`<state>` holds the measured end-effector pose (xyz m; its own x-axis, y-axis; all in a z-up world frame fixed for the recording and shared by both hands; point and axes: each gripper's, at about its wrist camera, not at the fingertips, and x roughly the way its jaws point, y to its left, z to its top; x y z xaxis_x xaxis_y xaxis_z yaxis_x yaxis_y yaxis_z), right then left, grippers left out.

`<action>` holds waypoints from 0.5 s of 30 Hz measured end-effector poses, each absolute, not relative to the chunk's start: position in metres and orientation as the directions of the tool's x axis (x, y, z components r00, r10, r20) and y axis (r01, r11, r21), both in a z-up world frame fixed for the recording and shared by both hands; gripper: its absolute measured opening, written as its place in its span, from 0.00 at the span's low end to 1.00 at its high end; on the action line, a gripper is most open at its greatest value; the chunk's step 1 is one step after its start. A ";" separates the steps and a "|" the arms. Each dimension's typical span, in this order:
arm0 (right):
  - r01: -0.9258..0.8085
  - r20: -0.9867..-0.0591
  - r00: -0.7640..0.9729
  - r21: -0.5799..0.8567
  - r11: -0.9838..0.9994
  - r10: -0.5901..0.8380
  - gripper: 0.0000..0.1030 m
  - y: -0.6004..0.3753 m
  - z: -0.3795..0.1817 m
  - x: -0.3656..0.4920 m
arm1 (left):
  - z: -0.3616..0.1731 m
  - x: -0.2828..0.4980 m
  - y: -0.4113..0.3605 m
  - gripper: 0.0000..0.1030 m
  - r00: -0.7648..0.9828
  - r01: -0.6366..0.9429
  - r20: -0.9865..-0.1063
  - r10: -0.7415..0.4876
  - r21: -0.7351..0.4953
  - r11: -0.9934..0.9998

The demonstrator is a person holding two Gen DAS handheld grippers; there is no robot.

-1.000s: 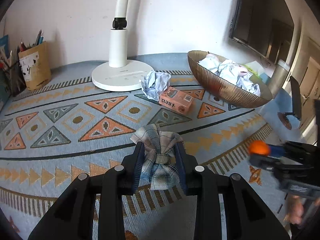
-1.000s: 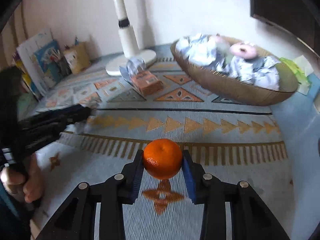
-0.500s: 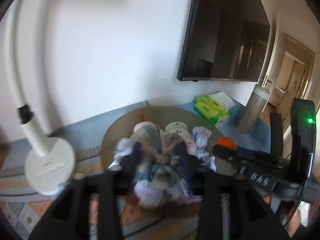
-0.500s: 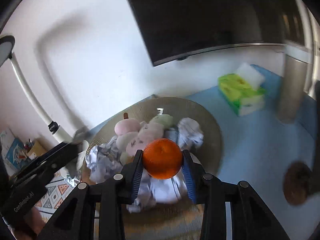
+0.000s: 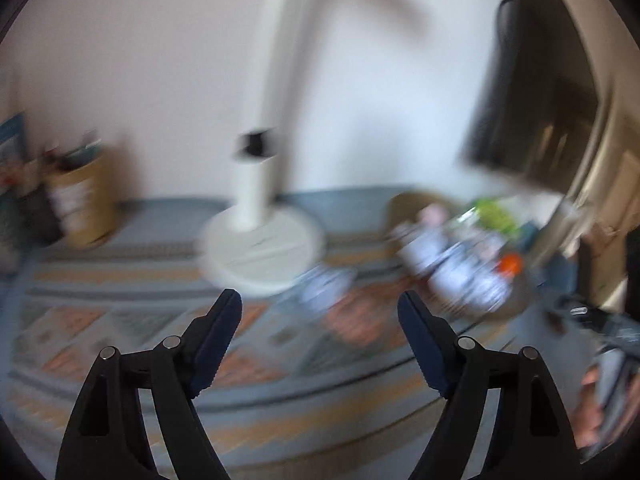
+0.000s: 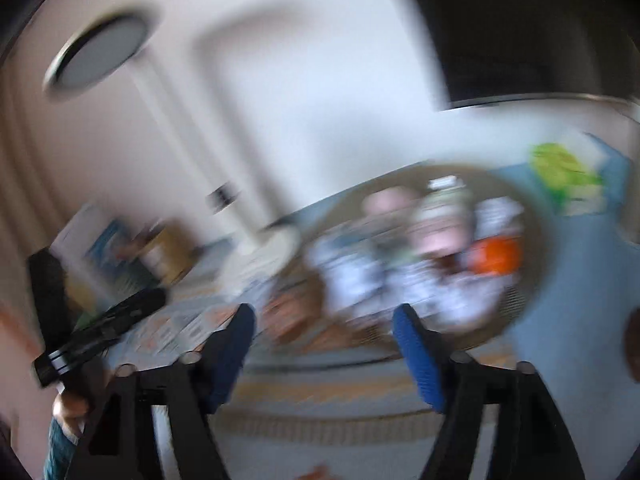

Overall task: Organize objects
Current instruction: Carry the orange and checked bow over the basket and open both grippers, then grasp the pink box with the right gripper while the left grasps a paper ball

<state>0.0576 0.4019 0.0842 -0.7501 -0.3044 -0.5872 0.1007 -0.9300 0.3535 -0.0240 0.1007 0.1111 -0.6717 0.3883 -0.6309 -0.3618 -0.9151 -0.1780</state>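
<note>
Both views are motion-blurred. My left gripper (image 5: 320,308) is open and empty, above the patterned mat (image 5: 120,344). My right gripper (image 6: 324,320) is open and empty, a little in front of the brown bowl (image 6: 528,312). The orange (image 6: 496,256) lies in the bowl among crumpled papers and soft toys; it also shows in the left wrist view (image 5: 510,264). A crumpled paper (image 5: 324,284) and a pink box (image 5: 360,320) lie on the mat ahead of the left gripper. The plaid scrunchie cannot be made out.
A white lamp base (image 5: 264,252) and its post stand at the back of the mat. A brown pen holder (image 5: 84,204) and books are at the far left. A green tissue pack (image 6: 564,172) lies behind the bowl. A dark screen (image 5: 532,92) hangs on the wall.
Both grippers have opened and pulled back from over the bowl. The orange now lies in the bowl, and the scrunchie has left the left gripper.
</note>
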 end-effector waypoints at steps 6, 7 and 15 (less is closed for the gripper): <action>0.142 -0.702 -0.646 0.274 -0.951 -0.299 0.89 0.307 0.044 0.026 | 0.057 -0.017 0.046 0.78 -0.624 -0.260 -0.705 0.337 -0.220 -0.940; 0.130 -0.722 -0.629 0.267 -0.955 -0.288 0.89 0.301 0.035 0.019 | 0.050 -0.019 0.041 0.78 -0.607 -0.255 -0.714 0.347 -0.239 -0.937; 0.006 -0.765 -0.638 0.107 -0.994 -0.086 0.89 0.297 -0.017 -0.041 | 0.057 -0.084 0.057 0.78 -0.422 -0.319 -0.596 0.683 -0.607 -0.728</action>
